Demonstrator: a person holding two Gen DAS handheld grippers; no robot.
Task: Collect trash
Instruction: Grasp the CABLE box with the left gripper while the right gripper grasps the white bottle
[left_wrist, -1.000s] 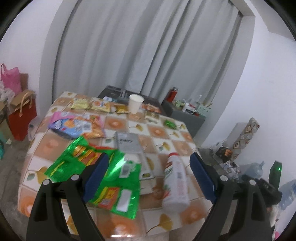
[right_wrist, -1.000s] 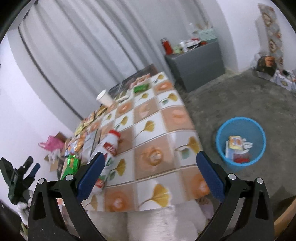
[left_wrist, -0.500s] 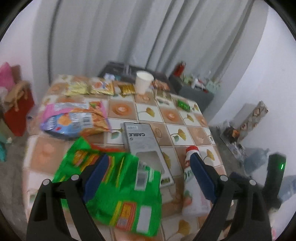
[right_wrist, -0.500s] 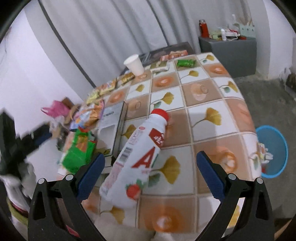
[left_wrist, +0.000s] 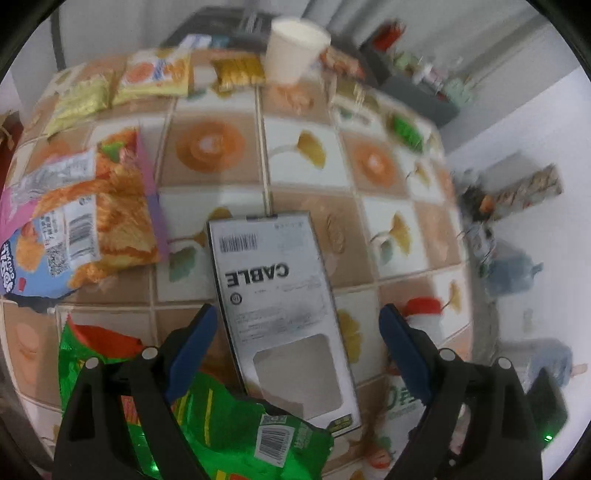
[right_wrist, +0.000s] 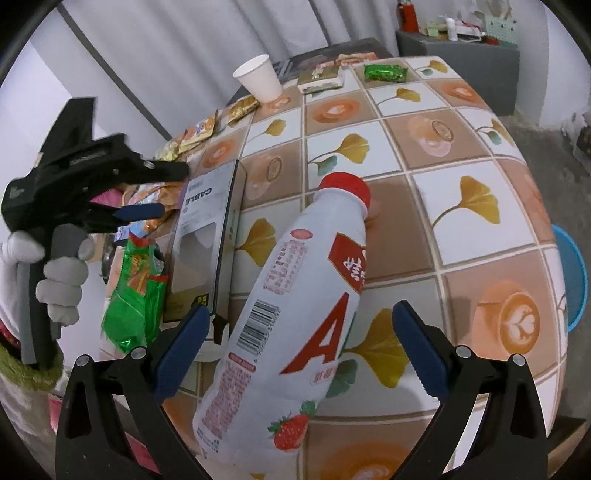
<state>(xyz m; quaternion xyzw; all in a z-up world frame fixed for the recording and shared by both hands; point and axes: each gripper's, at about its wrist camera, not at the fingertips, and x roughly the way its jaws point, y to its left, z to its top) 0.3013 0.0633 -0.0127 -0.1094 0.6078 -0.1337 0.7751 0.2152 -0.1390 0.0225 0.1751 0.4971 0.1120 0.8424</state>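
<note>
- We see the left gripper (left_wrist: 297, 325) spread wide over the cable box (left_wrist: 280, 314), pads clear of it.
- Right gripper (right_wrist: 301, 326) wide too, straddling the lying bottle (right_wrist: 295, 314), red cap toward 12 o'clock.
- Blue bin (right_wrist: 574, 280) at 3 o'clock, beyond the table (right_wrist: 480, 221) edge.

Surface (right_wrist: 476, 110) w/ tiled cloth: ginkgo leaves, coffee cups, orange rounds. Grey curtain (right_wrist: 177, 48) behind it. Grey cabinet (right_wrist: 458, 59) at back right, red canister (right_wrist: 408, 16) and small clutter on top. Patterned box (left_wrist: 528, 188) leans by white wall (left_wrist: 546, 140); blurred, maybe a bluish bag (left_wrist: 511, 271) on the floor below it.
</note>
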